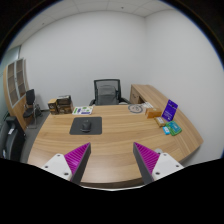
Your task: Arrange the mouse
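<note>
The tongs (pixel 112 158) hang above the near edge of a curved wooden tabletop (pixel 115 140), their two fingers spread wide apart with nothing between them; the magenta pads (pixel 76 156) face each other across bare wood. Well beyond the left finger, a dark mouse mat (pixel 85 125) lies flat on the tabletop, and the mouse (pixel 86 125) sits on it, a small dark shape near the mat's middle. The mouse is too small here to be sure, but its long axis seems to run away from the tongs, toward the far side of the tabletop; which end is its front cannot be told. Farther beyond the mat, behind the tabletop, a black office chair (pixel 106 93) stands against the white wall. Beyond the right finger, near the tabletop's right end, a purple box (pixel 170 107) stands upright with a teal packet (pixel 172 128) just on the tongs' side of it. Far off past the left finger, a wooden shelf unit (pixel 17 85) stands by the wall, with cardboard boxes (pixel 60 103) near it.
</note>
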`<action>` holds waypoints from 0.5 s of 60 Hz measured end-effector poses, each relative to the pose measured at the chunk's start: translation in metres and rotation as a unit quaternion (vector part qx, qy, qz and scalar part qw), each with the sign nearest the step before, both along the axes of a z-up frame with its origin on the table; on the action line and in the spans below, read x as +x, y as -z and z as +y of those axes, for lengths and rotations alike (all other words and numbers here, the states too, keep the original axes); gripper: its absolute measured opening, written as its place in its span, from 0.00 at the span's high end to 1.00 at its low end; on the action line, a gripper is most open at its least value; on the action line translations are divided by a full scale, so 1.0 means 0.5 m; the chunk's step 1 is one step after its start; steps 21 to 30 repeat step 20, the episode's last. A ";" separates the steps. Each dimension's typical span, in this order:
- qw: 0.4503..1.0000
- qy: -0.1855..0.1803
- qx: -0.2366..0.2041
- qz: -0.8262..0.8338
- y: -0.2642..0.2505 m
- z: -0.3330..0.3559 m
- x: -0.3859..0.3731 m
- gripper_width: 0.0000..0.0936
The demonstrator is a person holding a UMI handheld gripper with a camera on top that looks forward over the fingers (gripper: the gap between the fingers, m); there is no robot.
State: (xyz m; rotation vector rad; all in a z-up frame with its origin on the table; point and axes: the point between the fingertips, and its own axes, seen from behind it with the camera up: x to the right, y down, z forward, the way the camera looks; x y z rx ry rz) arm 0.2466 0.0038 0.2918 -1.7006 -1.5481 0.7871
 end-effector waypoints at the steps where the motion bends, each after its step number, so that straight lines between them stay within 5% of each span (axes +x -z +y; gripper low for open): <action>1: 1.000 0.000 0.001 -0.001 0.002 0.001 0.007 0.08; 30: 1.000 -0.001 0.018 -0.006 0.018 -0.003 0.044 0.08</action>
